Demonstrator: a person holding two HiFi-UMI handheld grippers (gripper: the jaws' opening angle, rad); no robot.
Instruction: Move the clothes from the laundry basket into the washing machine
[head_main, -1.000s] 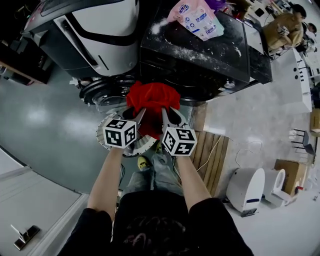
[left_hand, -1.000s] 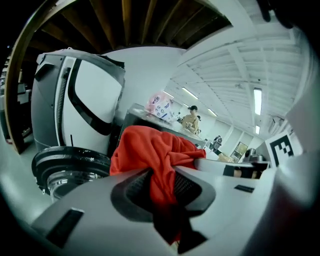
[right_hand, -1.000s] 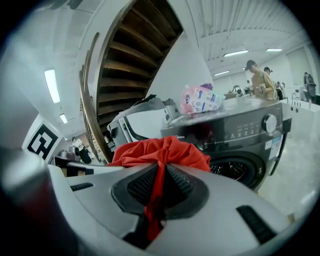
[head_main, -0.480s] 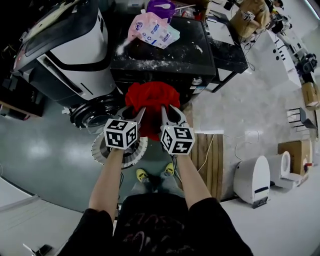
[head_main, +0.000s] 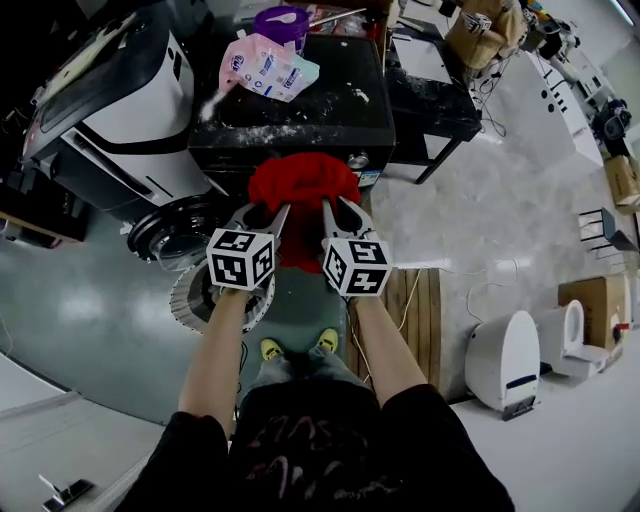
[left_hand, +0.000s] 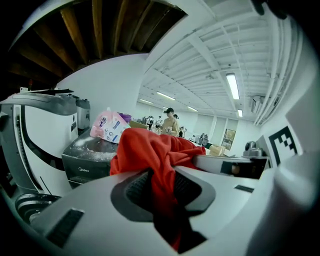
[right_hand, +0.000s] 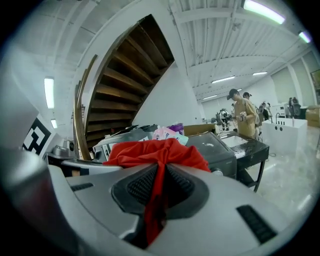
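Right tongs (right_hand: 157, 187) pinch a red garment (right_hand: 155, 152) before a dark washer (right_hand: 217, 147).

Black washing machine (left_hand: 82, 167): brand name "Midea" in small pale letters on the front panel. Pink bag (left_hand: 107, 127) on top: printed, lettering too small to read.

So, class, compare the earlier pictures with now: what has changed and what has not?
The left tool and right tool have carried the red garment up, away from the laundry basket and toward the black machine. Unchanged: both stay clamped on it, side by side.
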